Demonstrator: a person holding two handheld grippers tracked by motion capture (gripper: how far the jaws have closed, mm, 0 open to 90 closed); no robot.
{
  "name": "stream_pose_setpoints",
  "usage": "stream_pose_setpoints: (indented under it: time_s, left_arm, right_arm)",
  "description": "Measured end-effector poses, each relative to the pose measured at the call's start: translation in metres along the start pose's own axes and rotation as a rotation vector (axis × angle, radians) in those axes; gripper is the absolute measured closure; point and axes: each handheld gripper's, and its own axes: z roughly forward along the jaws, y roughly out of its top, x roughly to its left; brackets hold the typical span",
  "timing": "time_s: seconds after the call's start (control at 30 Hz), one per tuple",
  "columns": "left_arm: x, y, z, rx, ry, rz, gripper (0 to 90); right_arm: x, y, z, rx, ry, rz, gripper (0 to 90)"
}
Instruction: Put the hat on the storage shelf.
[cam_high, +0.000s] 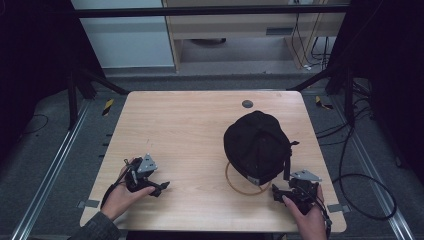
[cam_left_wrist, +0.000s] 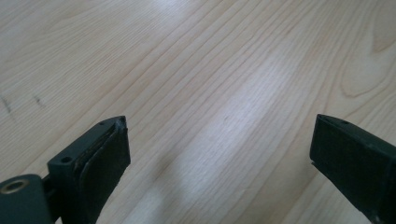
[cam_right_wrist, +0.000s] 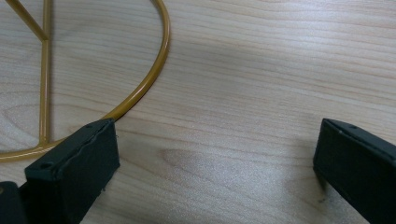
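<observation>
Tools left (cam_high: 162, 187) and right (cam_high: 275, 192) gape, empty, flanking black cap (cam_high: 257, 145) on gold stand (cam_right_wrist: 149, 79).

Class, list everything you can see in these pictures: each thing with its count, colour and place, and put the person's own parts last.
Cap: one, black, right half of the table, sitting on the stand.
Wire stand: one, gold, ring base flat on the wood under the cap, just ahead of the right gripper.
Table: one, light wood, centre of the high view.
Grommet: one, grey, far edge of the table.
Left gripper: one, black, near-left of the table, jaws open over bare wood.
Right gripper: one, black, near-right, jaws open beside the stand's ring.
Hands: two, at the near edge, each holding a gripper.
</observation>
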Motion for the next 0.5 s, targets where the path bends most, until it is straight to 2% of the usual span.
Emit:
stream_pose_setpoints:
  time_s: [0.07, 0.1, 0.17, 0.23, 0.33, 0.43, 0.5]
  left_arm:
    - [0.006, -0.004, 0.001, 0.008, 0.005, -0.015, 4.6]
    - [0.012, -0.007, 0.003, 0.017, 0.005, -0.041, 4.6]
    - [0.015, -0.009, 0.004, 0.022, 0.01, -0.05, 4.5]
    - [0.021, -0.014, 0.008, 0.024, 0.01, -0.087, 4.5]
    - [0.022, -0.016, 0.012, 0.024, 0.01, -0.098, 4.4]
    - [0.026, -0.021, 0.015, 0.005, -0.012, -0.146, 2.1]
    - [0.027, -0.025, 0.016, -0.023, -0.012, -0.15, 1.2]
  right_arm:
    - [0.0, 0.0, 0.0, 0.0, 0.0, 0.0, 0.4]
    - [0.0, 0.0, 0.0, 0.0, 0.0, 0.0, 0.4]
    - [0.0, 0.0, 0.0, 0.0, 0.0, 0.001, 0.4]
    - [0.0, 0.0, 0.0, 0.0, 0.001, 0.003, 0.4]
    - [0.0, 0.0, 0.0, 0.0, 0.0, 0.0, 0.4]
    - [0.0, 0.0, 0.0, 0.0, 0.0, 0.0, 0.4]
    - [0.0, 0.0, 0.0, 0.0, 0.0, 0.0, 0.4]
